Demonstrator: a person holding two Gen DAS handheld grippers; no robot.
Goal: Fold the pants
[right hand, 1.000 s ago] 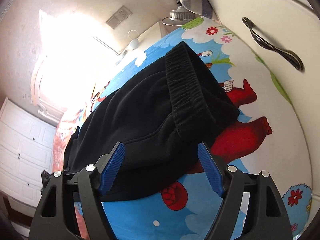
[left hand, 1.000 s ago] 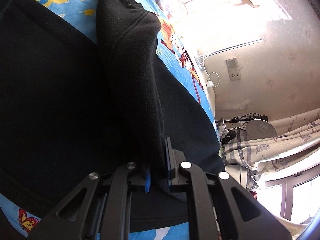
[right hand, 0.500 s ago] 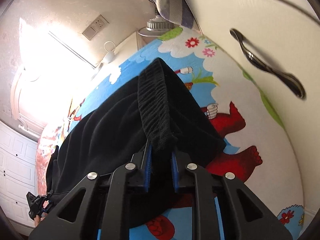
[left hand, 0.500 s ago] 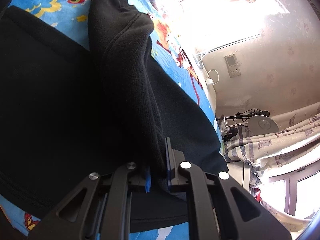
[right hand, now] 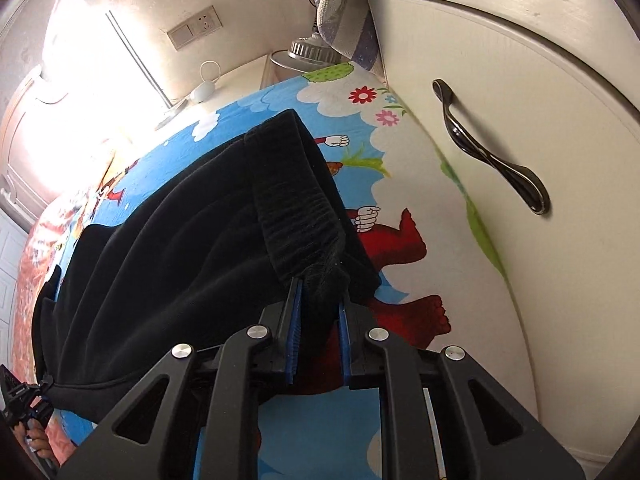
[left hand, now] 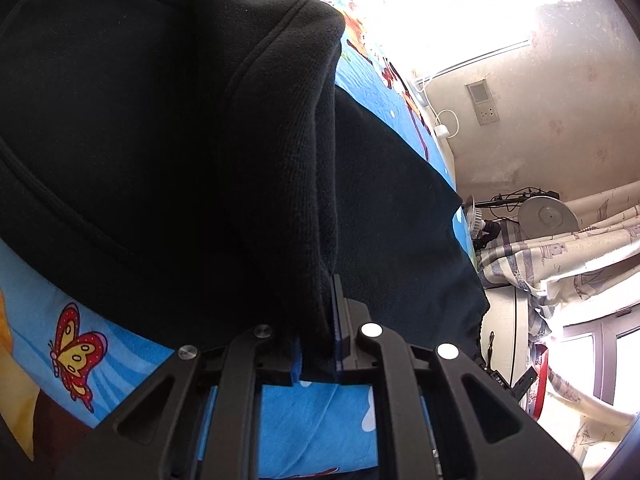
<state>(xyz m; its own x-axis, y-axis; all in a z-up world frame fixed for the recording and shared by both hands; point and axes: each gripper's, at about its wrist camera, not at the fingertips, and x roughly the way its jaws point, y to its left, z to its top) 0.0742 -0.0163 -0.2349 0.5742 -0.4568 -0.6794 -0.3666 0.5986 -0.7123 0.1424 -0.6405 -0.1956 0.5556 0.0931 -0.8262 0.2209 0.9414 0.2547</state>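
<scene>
Black fleece pants (left hand: 140, 140) lie on a bed covered by a bright cartoon sheet (left hand: 312, 420). My left gripper (left hand: 318, 332) is shut on a raised fold of the pants near a leg end, and the fabric runs up from the jaws. In the right wrist view the pants (right hand: 180, 260) stretch away to the left. My right gripper (right hand: 318, 308) has the ribbed waistband (right hand: 296, 208) between its blue pads; the jaws are opening slightly while still pressing on the cloth. The other gripper (right hand: 20, 404) shows small at the lower left, at the far end of the pants.
A white cabinet door with a dark handle (right hand: 492, 160) stands along the bed's right side. A metal fan (right hand: 312, 50) and a wall socket (right hand: 196, 28) are beyond the bed's end. Patterned curtains (left hand: 560, 256) hang to the right in the left wrist view.
My right gripper went from wide open over the waistband to closed on it and tilted. My left gripper drew its held fold sideways, baring more sheet at the lower left.
</scene>
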